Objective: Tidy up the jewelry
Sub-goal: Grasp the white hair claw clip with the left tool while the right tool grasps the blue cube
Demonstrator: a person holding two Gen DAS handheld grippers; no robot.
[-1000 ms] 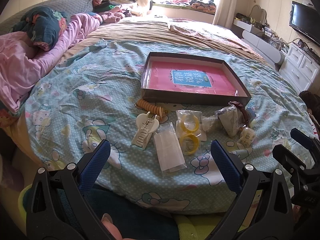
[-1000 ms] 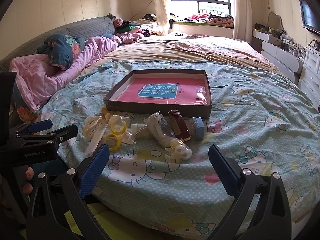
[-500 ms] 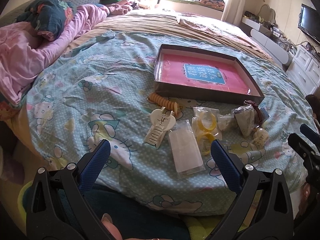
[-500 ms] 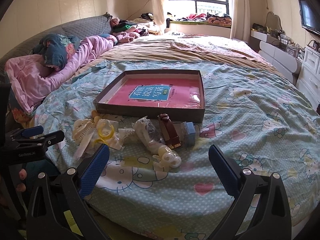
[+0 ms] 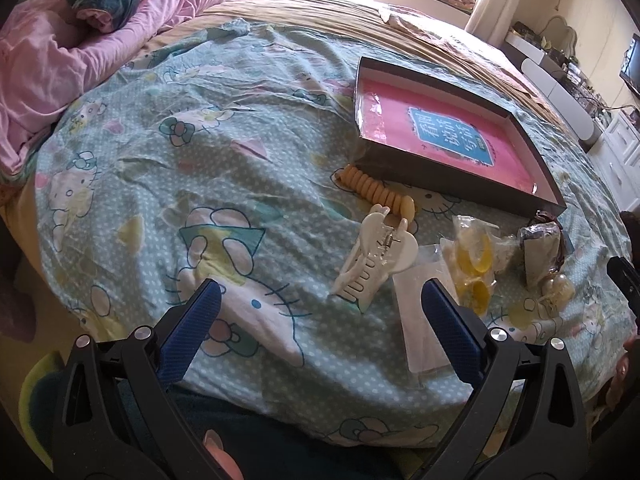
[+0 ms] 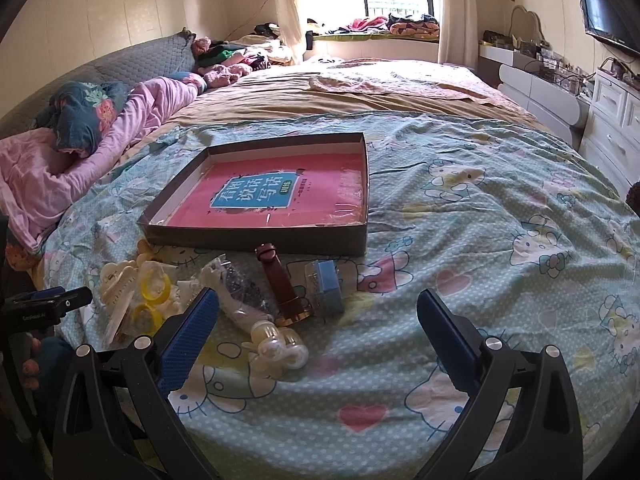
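Pink book (image 6: 276,196) (in the box (image 6: 256,236)) reads 看图说话写话.

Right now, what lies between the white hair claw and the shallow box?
In the left wrist view, a yellow beaded piece lies between the white hair claw and the shallow box.

Your gripper (image 5: 318,312): jaws wide apart, holding nothing.
Hair clip (image 5: 376,258): white, just past your jaws.
Yellow rings (image 5: 474,266): in a clear bag, right of the clip.
Box (image 5: 448,178): behind them, pink inside.

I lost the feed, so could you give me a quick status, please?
Both tools open, empty. Jewelry pile loose on bedspread, box holds none. Nothing blocking.
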